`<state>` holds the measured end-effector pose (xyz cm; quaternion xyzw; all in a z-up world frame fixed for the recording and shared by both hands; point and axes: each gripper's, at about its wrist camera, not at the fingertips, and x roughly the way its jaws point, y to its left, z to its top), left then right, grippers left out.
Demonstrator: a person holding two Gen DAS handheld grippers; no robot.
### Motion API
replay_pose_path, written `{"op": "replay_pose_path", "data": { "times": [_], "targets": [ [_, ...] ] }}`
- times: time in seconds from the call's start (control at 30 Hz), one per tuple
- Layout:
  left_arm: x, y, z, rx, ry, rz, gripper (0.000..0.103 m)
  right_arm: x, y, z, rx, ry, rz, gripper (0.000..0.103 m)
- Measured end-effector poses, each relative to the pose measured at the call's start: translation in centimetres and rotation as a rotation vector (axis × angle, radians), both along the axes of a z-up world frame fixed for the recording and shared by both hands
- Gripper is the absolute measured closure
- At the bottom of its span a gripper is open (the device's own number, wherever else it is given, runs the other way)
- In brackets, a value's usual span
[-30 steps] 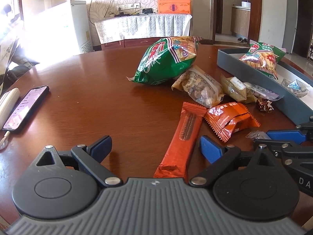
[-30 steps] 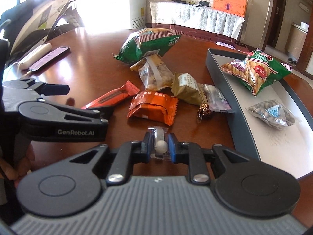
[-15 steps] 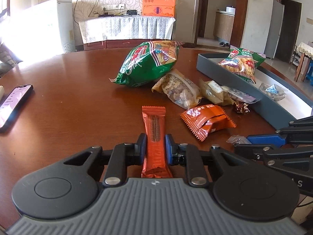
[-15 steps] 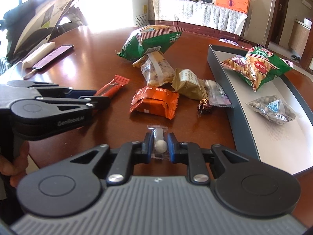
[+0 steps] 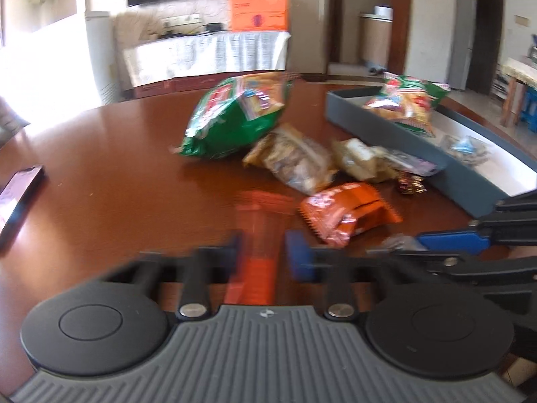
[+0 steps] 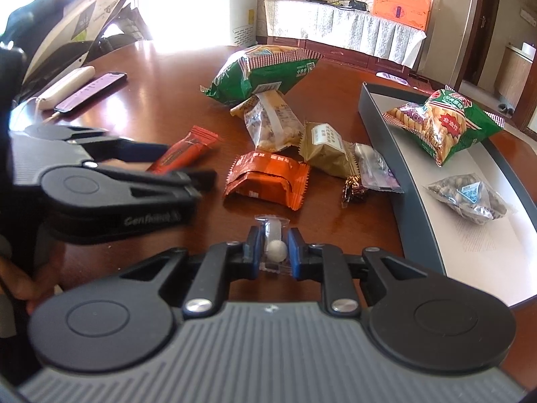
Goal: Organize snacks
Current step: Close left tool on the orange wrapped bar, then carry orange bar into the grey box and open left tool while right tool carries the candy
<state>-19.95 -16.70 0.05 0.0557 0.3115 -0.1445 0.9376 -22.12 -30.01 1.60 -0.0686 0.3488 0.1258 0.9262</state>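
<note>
Each downward-tilted hand-held gripper [image 5: 261, 252] [image 6: 272, 248] clamps a snack: orange bar [image 5: 256, 235], clear-wrapped candy [image 6: 273, 235].

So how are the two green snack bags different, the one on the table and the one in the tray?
The green bag on the table lies on bare wood with its near end overlapping a clear packet; the green bag in the tray sits inside the grey tray. The table bag shows mostly green wrapper; the tray bag shows a window of golden sticks and a red label. Both are puffy, sealed and untouched by either tongs.
</note>
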Motion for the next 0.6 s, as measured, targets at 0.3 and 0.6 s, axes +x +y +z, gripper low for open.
{"op": "replay_pose_path", "data": {
  "times": [0.3, 0.6],
  "targets": [
    [-0.6, 0.0, 0.7, 0.051, -0.058, 0.064, 0.079, -0.7, -0.7, 1.5, 0.05, -0.069, -0.028, 0.083],
    [-1.8, -1.4, 2.4, 0.076, -0.147, 0.046, 0.079, -1.5, -1.7, 3.7, 0.098, -0.21, -0.067, 0.083]
  ]
}}
